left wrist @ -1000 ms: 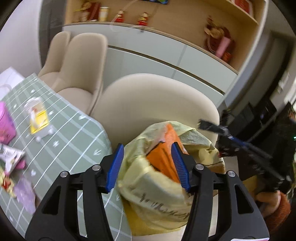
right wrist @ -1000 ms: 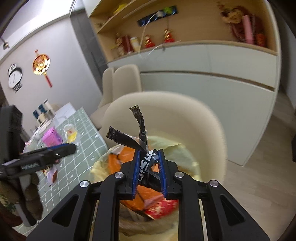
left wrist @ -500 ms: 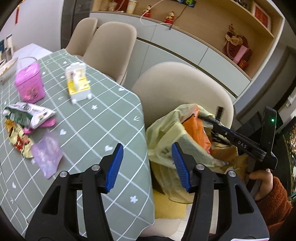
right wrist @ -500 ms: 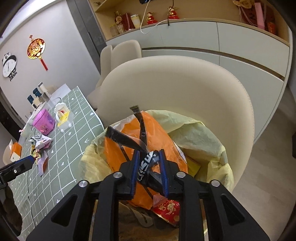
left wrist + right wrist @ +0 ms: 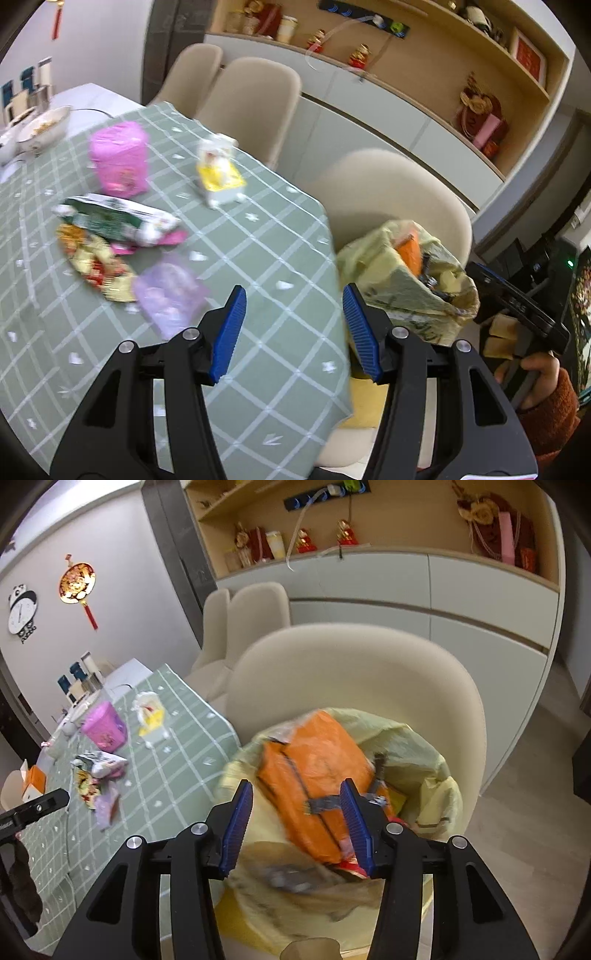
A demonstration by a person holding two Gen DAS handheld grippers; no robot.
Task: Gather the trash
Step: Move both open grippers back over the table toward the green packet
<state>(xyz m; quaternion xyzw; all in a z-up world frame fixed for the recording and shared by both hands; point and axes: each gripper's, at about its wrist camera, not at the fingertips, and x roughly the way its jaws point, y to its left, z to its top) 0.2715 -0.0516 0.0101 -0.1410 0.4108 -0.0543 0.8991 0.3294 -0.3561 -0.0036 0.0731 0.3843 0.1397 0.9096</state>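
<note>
Hovering above the yellow bag (image 5: 417, 738), right gripper (image 5: 297, 821): jaws opening, blue pads apart, nothing pinched between them. Below and between the pads, inside the bag: orange packet (image 5: 314, 771), with a dark strip wrapper (image 5: 325, 803) lying loose across it and a red scrap at the bottom, blurred. Bag itself propped on the seat of a beige chair (image 5: 354, 664), mouth open, just beside the table edge.

Held over the green checked table (image 5: 258, 236), left gripper (image 5: 291, 328): jaws about half spread, empty, pads clear of the cloth. Seen from the left wrist, same bag (image 5: 384, 258) to the right of the table corner, with the right gripper's black body (image 5: 517, 299) and a hand (image 5: 535, 373) in a rust sleeve beyond it.

Left on the table, well apart from the bag: purple wrapper (image 5: 170, 295) nearest the left pads, gold-and-red wrapper (image 5: 96, 266) touching it, green-and-white snack bag (image 5: 114, 221) overlapping a pink scrap behind those. Farther back: pink tub (image 5: 120, 162), upright; yellow-and-white carton (image 5: 219, 173), tilted; white bowl (image 5: 44, 127) at the far end.
</note>
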